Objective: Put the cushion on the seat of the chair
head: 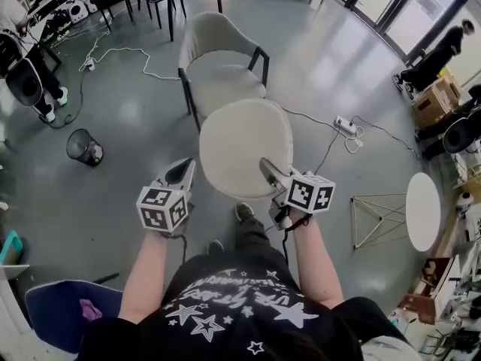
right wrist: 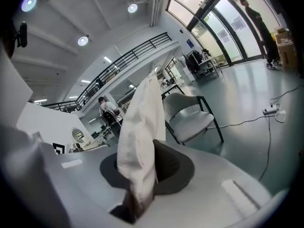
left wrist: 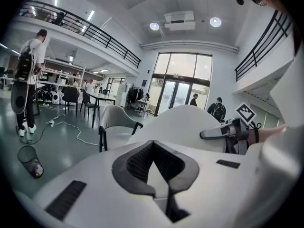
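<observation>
Your right gripper is clamped on the cushion — the pale fabric is pinched between its dark pads at the cushion's near right edge. From there the cushion rises up and ahead of the jaws, showing edge-on in the right gripper view. From your head view it is a rounded off-white pad lying ahead of both grippers and between them, with your right gripper's tips on its near rim. Your left gripper has its jaws together with nothing between them. It sits just beside the cushion's near left edge, and from its own view the cushion bulges ahead and to its right, with your right gripper showing beyond that. Both grippers point forward and a little down. The chair stands straight ahead of both grippers, beyond the cushion — a light shell on dark legs, its seat turned toward you. In the head view the cushion overlaps the front edge of that seat, but you cannot tell from any view whether it touches. A wire bin stands on the floor to the left of your left gripper, well apart from it. Ahead and to the right of your right gripper a power strip lies on the floor with its white cable, and a round table stands farther right, well apart.
</observation>
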{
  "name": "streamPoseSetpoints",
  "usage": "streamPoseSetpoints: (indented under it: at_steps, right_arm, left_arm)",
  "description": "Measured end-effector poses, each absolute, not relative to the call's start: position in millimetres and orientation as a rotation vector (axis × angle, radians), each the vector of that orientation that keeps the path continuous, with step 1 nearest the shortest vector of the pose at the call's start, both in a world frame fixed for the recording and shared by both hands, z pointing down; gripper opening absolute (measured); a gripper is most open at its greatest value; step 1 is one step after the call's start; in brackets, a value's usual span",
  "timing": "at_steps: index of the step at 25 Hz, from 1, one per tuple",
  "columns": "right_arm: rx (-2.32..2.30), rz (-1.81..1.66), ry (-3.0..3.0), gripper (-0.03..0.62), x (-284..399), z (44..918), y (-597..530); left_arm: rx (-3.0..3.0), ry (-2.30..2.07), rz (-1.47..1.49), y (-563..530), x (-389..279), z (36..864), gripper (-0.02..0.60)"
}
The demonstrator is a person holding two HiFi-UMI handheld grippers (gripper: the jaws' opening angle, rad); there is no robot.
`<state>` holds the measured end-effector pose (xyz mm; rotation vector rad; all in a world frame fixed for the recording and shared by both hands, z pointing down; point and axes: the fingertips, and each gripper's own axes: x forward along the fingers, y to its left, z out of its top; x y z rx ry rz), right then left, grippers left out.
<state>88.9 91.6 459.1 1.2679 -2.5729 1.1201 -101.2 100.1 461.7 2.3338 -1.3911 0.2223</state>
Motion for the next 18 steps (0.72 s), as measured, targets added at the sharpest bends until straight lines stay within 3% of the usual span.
streamPoseSetpoints:
  at_steps: [18]
  right_arm:
    - [1.347, 1.060, -2.492, 0.054, 85.1, 460.5, 79.3]
  left_arm:
    - [2.295, -1.383, 0.215, 115.1, -125.3, 471.6, 0.008]
